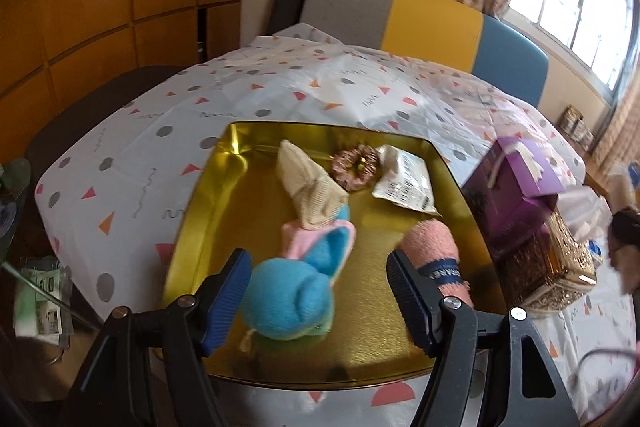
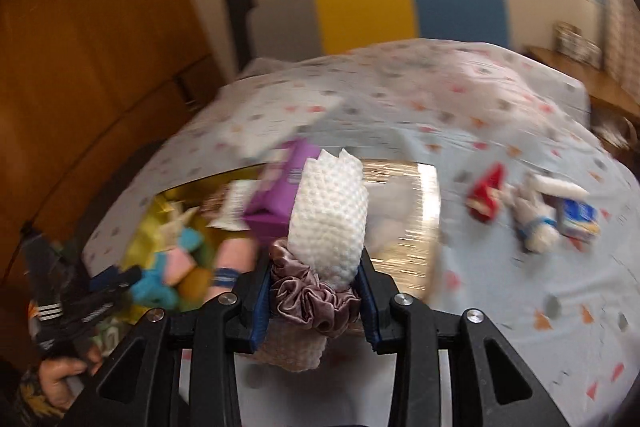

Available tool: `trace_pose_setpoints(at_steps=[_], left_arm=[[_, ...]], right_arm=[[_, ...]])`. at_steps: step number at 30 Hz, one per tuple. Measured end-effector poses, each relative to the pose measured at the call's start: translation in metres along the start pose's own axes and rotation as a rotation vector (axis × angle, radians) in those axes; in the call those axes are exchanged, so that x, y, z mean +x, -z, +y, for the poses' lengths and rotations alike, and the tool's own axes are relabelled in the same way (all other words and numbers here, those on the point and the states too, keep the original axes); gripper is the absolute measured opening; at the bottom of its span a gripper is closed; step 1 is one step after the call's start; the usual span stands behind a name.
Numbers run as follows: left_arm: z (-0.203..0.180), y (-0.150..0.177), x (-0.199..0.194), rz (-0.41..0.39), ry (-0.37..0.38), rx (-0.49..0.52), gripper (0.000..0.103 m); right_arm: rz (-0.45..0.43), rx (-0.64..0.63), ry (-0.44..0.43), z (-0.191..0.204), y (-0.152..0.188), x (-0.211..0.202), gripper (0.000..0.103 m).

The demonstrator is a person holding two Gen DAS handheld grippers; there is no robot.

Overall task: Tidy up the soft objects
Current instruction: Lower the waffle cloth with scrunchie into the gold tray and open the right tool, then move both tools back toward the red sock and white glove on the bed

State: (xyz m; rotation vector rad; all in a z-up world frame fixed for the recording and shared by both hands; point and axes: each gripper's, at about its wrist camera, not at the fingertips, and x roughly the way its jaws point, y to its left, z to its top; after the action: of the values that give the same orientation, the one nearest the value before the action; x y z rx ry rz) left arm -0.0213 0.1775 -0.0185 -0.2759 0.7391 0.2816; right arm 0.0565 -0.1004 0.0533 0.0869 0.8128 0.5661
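A gold tray (image 1: 192,211) on the dotted tablecloth holds a blue-and-pink rolled cloth (image 1: 288,299), a beige sock (image 1: 308,187), a brown doughnut-shaped scrunchie (image 1: 355,166), a white packet (image 1: 404,183) and a pink rolled towel (image 1: 436,247) with a navy band. My left gripper (image 1: 316,267) is open around the blue roll, which rests against the left finger and is clear of the right one. My right gripper (image 2: 316,267) is shut on a white dimpled cloth (image 2: 330,215) ringed by a mauve satin scrunchie (image 2: 312,299), held above the table. The right wrist view is blurred.
A purple box (image 1: 516,195) sits on a glittery gold box (image 1: 548,267) right of the tray. On the cloth at the right lie a red item (image 2: 486,197), a white plush (image 2: 532,223) and a blue-white packet (image 2: 580,219). A colour-block chair back (image 1: 432,23) stands behind the table.
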Motion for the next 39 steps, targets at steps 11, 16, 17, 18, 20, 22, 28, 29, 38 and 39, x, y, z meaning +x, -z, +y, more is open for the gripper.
trace_pose_setpoints(at_steps=[11,16,17,18,20,22,28,29,38,39], left_arm=[[0.024,0.002,-0.002,-0.002,-0.039,-0.037,0.071],[0.022,0.003,-0.001,0.001,-0.036,-0.025,0.071],[0.021,0.003,-0.001,0.002,-0.033,-0.022,0.071],[0.019,0.003,-0.001,0.001,-0.032,-0.015,0.071],[0.015,0.004,-0.002,-0.003,-0.033,0.000,0.072],[0.011,0.004,-0.004,-0.008,-0.033,0.012,0.074],[0.000,0.004,-0.008,-0.015,-0.025,0.047,0.074],[-0.002,0.004,-0.009,-0.015,-0.024,0.051,0.074],[-0.024,0.007,-0.013,-0.014,-0.009,0.109,0.074],[-0.027,0.007,-0.013,-0.013,-0.008,0.117,0.074]], right_arm=[[0.224,-0.037,-0.193,0.087,0.007,0.128,0.043],[0.243,-0.044,-0.160,0.089,0.017,0.134,0.049],[0.239,-0.050,-0.161,0.088,0.019,0.132,0.053],[0.235,-0.054,-0.160,0.086,0.019,0.130,0.056],[0.222,-0.050,-0.157,0.082,0.019,0.125,0.060],[0.204,-0.047,-0.155,0.078,0.019,0.119,0.062],[0.125,-0.053,-0.134,0.066,0.014,0.090,0.064],[0.111,-0.058,-0.126,0.064,0.012,0.085,0.064],[-0.014,-0.013,0.003,0.007,0.004,0.027,0.064],[-0.022,-0.002,0.016,-0.001,0.004,0.022,0.064]])
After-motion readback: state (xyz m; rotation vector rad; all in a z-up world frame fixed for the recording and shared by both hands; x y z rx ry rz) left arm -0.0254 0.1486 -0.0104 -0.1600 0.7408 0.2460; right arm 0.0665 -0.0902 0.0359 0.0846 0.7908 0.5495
